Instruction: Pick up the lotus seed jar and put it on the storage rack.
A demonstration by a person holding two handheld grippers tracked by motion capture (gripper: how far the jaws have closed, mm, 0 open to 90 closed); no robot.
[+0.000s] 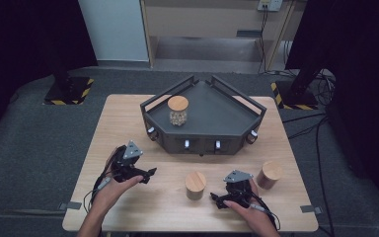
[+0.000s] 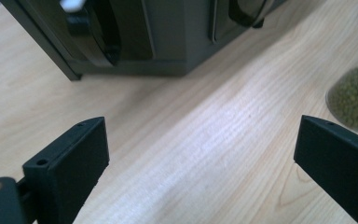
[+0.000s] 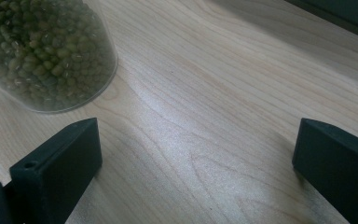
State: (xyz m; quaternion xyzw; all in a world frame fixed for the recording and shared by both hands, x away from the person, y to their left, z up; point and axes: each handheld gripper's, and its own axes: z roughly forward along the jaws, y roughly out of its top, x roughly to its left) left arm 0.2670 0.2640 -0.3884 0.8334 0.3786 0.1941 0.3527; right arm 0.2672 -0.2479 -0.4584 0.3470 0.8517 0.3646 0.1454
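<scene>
Counter [image 1: 128, 207] of pale wood, seen from above, carries a dark grey angular metal tray [image 1: 237, 143] at its far edge, a wood-lidded glass jar [image 1: 177, 110] standing inside. Near the front edge, a bean-filled glass jar with a wooden lid [image 1: 195, 185] stands between the left gripper [image 1: 149, 174] and the right gripper [image 1: 216, 199]; a second lidded jar [image 1: 269, 174] stands toward the right edge.

Left gripper view: fingers [image 2: 81, 151] wide, empty, over bare wood.

Right gripper view: fingers [image 3: 70, 154] wide, the bean jar [image 3: 42, 51] just beyond one of them.
</scene>
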